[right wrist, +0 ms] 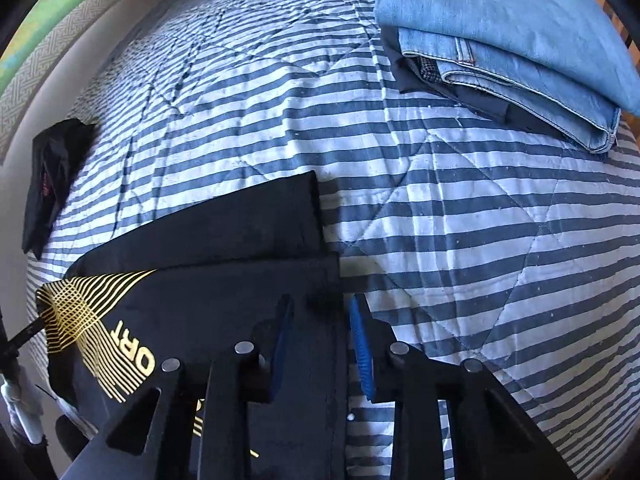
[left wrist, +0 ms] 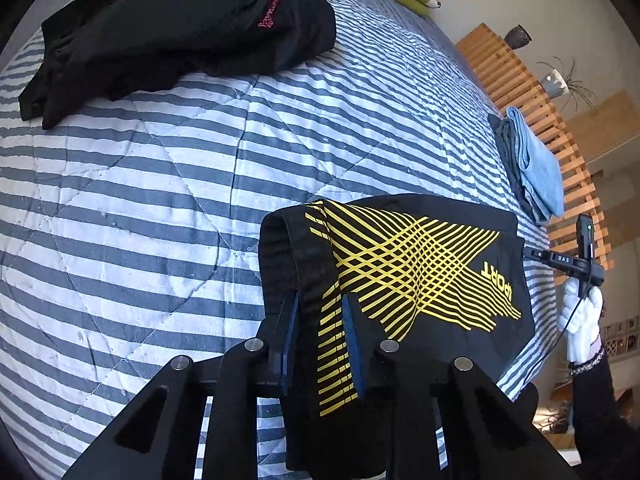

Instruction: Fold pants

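The black pants [left wrist: 404, 276] with a yellow line print lie folded on the striped quilt [left wrist: 160, 208] of the bed. The left hand-held gripper [left wrist: 320, 320] has its blue pads narrowly parted, with the waistband end of the pants between them. The right hand-held gripper [right wrist: 320, 320] straddles the opposite edge of the pants the same way; whether either pair of pads presses the cloth cannot be told. Beyond the pants lie folded jeans [right wrist: 512, 40] and a crumpled black garment [left wrist: 180, 32].

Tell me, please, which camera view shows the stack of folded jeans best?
The right wrist view: the folded jeans fill its upper right, layers and hems distinct. The left wrist view shows them small and distorted at the bed's far edge.
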### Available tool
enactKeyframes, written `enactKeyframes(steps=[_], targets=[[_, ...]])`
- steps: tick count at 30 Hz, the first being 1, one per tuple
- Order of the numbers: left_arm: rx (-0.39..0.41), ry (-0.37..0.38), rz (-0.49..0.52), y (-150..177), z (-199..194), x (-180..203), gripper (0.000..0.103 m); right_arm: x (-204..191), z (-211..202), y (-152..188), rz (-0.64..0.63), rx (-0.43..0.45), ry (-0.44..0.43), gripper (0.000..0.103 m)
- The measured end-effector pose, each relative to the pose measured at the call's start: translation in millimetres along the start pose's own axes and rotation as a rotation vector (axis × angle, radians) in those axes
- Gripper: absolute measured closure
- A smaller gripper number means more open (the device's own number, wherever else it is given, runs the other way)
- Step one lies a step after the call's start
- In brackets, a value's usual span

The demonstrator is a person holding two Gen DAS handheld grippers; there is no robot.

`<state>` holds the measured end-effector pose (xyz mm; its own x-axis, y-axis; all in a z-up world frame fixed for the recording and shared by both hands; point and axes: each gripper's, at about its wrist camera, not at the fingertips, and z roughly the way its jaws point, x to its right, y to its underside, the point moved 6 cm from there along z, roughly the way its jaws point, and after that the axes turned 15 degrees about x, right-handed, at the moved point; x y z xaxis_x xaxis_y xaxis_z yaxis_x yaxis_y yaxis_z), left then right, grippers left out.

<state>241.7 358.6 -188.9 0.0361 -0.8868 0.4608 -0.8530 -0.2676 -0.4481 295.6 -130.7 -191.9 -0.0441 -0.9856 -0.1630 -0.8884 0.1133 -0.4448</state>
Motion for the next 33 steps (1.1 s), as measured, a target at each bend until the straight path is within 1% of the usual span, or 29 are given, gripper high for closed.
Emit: enactKeyframes(steps=[4,5,6,8,11,13,14,16,19,22,24,26,27,28,29,30,31,32,33], targets=[[0.0,-0.004,0.005,0.6,2.3,-0.2,0.082,-6.9,13.0,7.7,-0.042,-0.032,0.043,0.078],[0.001,-0.005,0.005,0.8,1.4,-0.8,0.091,-9.5,14.0,10.1,-0.067,-0.027,0.069,0.084],[-0.002,-0.005,0.008,1.6,0.2,-0.4,0.098,-13.1,12.5,11.8,-0.096,-0.015,0.088,0.1],[0.009,-0.004,0.017,-0.3,-6.2,-0.5,0.098,-20.8,1.9,11.0,-0.142,0.03,0.107,0.1],[0.031,0.01,0.015,-6.3,-15.3,-0.9,0.098,-27.6,-17.4,2.9,-0.166,0.086,0.106,0.1],[0.042,0.016,0.015,-11.2,-18.1,-2.1,0.099,-31.7,-28.0,-3.6,-0.163,0.099,0.087,0.1],[0.045,0.016,0.013,-13.2,-18.2,-3.0,0.099,-31.8,-30.5,-5.1,-0.164,0.105,0.092,0.1],[0.05,0.024,0.006,-16.6,-17.4,-3.3,0.099,-32.2,-31.9,-10.1,-0.167,0.115,0.104,0.1],[0.063,0.022,-0.003,-22.2,-16.2,-4.5,0.099,-31.7,-31.4,-19.5,-0.145,0.121,0.097,0.1],[0.075,0.025,-0.042,-29.2,-10.5,-11.1,0.099,-30.6,-17.8,-39.5,-0.113,0.129,0.113,0.1],[0.085,0.004,-0.08,-33.8,-1.5,-20.9,0.099,-27.6,-5.3,-49.9,-0.089,0.131,0.121,0.1],[0.078,-0.02,-0.103,-33.7,7.9,-27.2,0.099,-22.8,18.9,-56.1,-0.04,0.083,0.113,0.099],[0.059,-0.011,-0.111,-32.3,13.0,-29.2,0.097,-21.5,28.9,-57.6,-0.039,0.055,0.108,0.099],[0.044,-0.003,-0.118,-31.1,15.1,-30.5,0.097,-16.8,38.4,-58.8,-0.046,0.032,0.127,0.093],[0.032,-0.014,-0.126,-29.6,13.4,-32.8,0.091,-12.0,40.3,-58.9,-0.053,0.028,0.152,0.09],[0.039,-0.019,-0.121,-29.5,9.2,-33.4,0.084,-6.6,37.2,-58.8,-0.051,0.041,0.17,0.085],[0.052,-0.02,-0.108,-29.6,3.2,-33.5,0.079,-0.6,31.1,-58.2,-0.043,0.056,0.182,0.08],[0.068,-0.034,-0.092,-28.7,-6.7,-34.1,0.067,6.0,20.7,-56.2,-0.031,0.072,0.172,0.079],[0.077,-0.031,-0.09,-25.6,-15.6,-34.1,0.056,10.1,12.4,-53.2,-0.021,0.078,0.154,0.078]])
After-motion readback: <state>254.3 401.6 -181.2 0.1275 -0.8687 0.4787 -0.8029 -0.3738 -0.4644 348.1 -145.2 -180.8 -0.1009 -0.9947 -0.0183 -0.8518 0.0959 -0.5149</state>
